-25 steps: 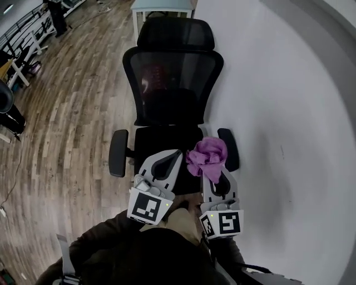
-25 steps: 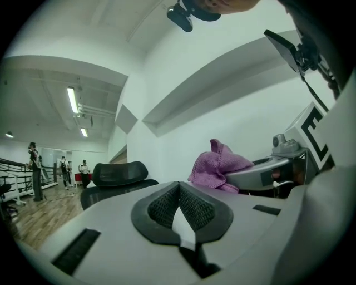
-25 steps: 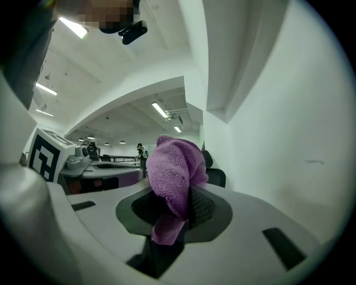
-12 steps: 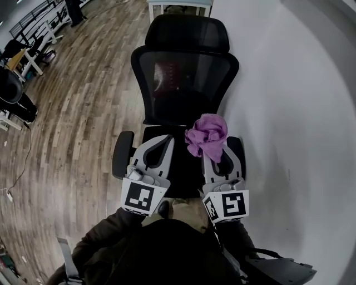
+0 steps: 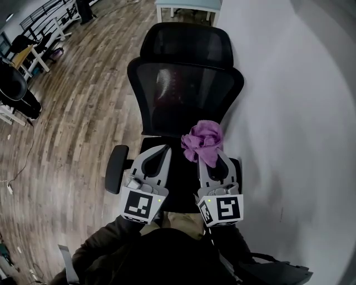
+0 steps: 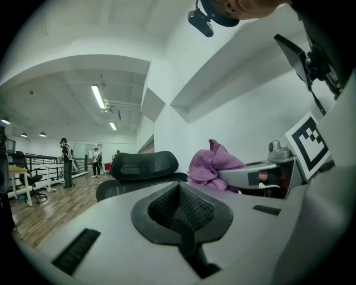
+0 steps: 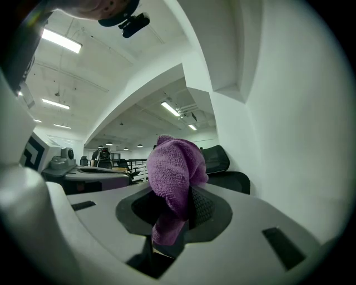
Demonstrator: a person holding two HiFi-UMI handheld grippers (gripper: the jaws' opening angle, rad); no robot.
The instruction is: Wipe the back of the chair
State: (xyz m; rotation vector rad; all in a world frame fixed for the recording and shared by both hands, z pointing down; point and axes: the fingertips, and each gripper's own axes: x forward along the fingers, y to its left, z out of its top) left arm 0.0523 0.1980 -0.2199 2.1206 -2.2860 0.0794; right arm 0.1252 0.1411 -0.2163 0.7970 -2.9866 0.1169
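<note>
A black office chair faces me in the head view, with a mesh back [image 5: 183,89] and a headrest [image 5: 186,42] above it. My right gripper [image 5: 210,158] is shut on a crumpled purple cloth [image 5: 202,141], which hangs over the seat [image 5: 178,178] at the back's lower right edge. The cloth [image 7: 175,167] bulges up out of the right gripper [image 7: 172,209]; the headrest [image 7: 218,158] shows behind it. My left gripper [image 5: 160,151] is shut on nothing, over the seat's left side. The left gripper view shows its jaws [image 6: 179,192] closed, with the cloth [image 6: 211,167] to the right.
A white wall [image 5: 289,111] stands close on the chair's right. Wooden floor [image 5: 67,128] spreads to the left, with another dark chair [image 5: 11,83] and desks at the far left. A pale table [image 5: 189,4] stands behind the headrest. The chair's left armrest [image 5: 114,170] sticks out.
Both grippers have moved forward over the seat. The purple cloth went from above the right armrest to the lower right edge of the chair back. Both stay shut.
</note>
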